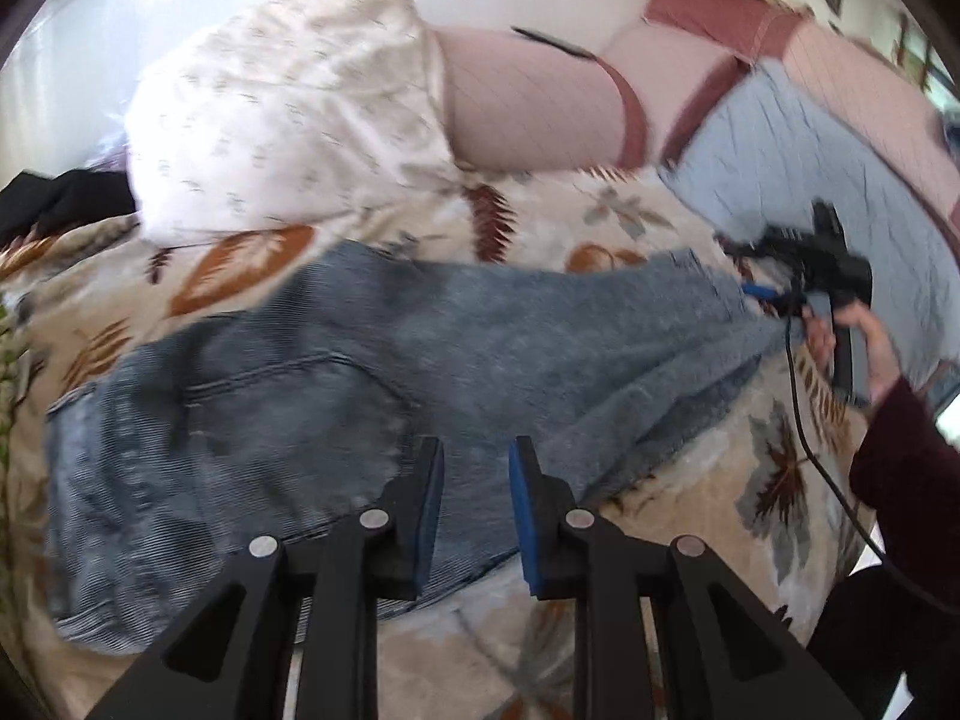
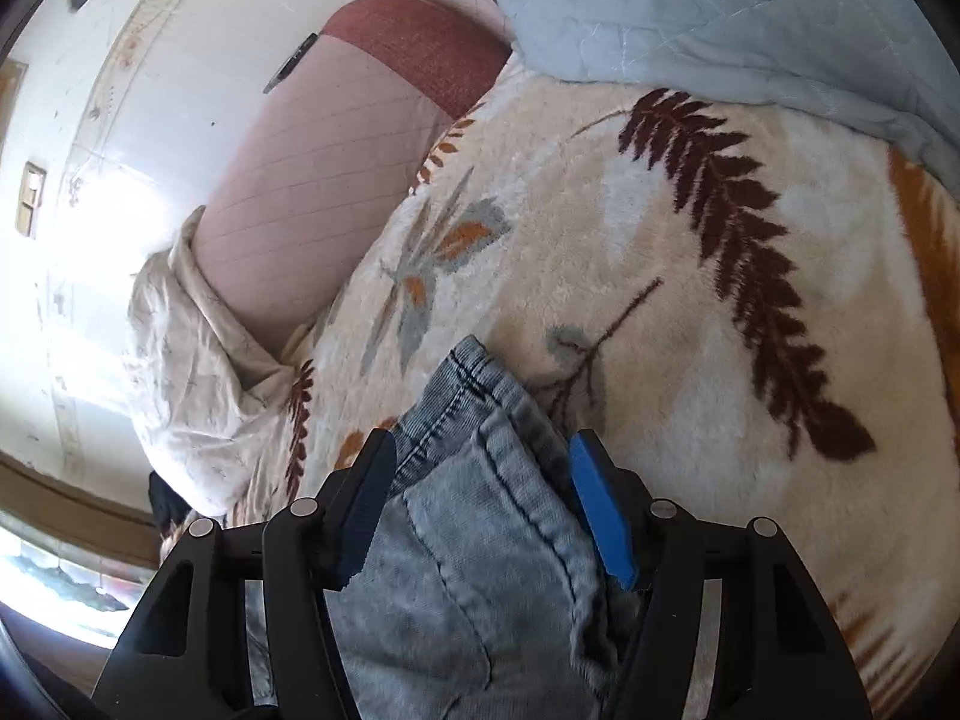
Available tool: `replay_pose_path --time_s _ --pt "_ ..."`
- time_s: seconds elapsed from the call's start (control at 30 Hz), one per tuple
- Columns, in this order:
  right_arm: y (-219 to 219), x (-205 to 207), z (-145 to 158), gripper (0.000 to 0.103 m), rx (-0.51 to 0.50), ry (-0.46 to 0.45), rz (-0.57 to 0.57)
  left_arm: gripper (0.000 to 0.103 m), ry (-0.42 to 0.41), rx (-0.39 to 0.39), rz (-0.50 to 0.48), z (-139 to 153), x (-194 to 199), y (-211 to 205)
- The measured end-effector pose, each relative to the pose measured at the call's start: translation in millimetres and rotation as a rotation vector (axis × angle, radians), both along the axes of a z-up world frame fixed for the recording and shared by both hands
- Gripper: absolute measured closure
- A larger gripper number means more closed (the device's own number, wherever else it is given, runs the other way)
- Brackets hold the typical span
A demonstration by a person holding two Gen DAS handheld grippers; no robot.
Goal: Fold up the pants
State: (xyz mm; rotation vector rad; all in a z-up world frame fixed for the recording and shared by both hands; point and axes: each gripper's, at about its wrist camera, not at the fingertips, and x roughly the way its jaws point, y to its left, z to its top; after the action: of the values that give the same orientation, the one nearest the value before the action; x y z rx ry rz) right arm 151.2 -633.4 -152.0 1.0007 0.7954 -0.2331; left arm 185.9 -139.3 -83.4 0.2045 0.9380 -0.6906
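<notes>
Over on the left, the left gripper (image 1: pixel 475 510) hangs above the seat end of the blue jeans (image 1: pixel 336 384), its blue pads parted with nothing between them. The jeans lie flat across the leaf-print blanket (image 1: pixel 708 516), legs running off to the right, with a white floral pillow (image 1: pixel 282 120) and a pink headboard (image 1: pixel 534 114) on the far side. At the right, the right gripper (image 2: pixel 483 510) has the bunched hems (image 2: pixel 480 420) between its fingers, clamped on the denim, a pale blue quilt (image 2: pixel 720 18) beyond.

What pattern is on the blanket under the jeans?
Cream blanket with brown, orange and grey leaves; clearest in the right wrist view.
</notes>
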Motion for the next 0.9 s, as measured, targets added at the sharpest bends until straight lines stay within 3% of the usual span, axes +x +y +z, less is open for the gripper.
replay_pose_path --time_s 0.1,0.17,0.23,0.3,0.4,0.57,0.67,0.8,0.9 --pt "7 7 -4 0.064 0.003 0.016 0.059 0.078 0.02 -0.007 -0.016 -7 -5 -12" --pt "17 14 -2 0.069 -0.066 0.088 0.098 0.074 0.03 -0.009 -0.021 -11 -7 -14" --pt "22 17 0 0.086 -0.121 0.119 0.127 0.074 0.034 -0.003 -0.019 -14 -9 -13" --pt "24 17 0 0.089 -0.125 0.128 0.146 0.074 0.043 -0.001 -0.009 -17 -9 -11" --pt "32 20 8 0.091 -0.188 0.132 0.155 0.074 0.048 -0.002 0.015 -19 -7 -8" --pt "31 14 43 0.091 -0.263 -0.029 0.058 0.07 0.061 -0.018 0.048 -20 -6 -1" --pt "24 17 47 0.091 -0.254 -0.12 0.001 0.069 0.069 -0.015 0.048 -23 -11 -3" --pt "15 35 23 0.091 -0.244 -0.076 -0.029 0.069 0.076 0.002 0.044 -27 -18 -8" --pt "9 48 -10 0.087 -0.2 0.034 -0.01 0.062 0.083 0.003 0.041 -25 -20 -13"
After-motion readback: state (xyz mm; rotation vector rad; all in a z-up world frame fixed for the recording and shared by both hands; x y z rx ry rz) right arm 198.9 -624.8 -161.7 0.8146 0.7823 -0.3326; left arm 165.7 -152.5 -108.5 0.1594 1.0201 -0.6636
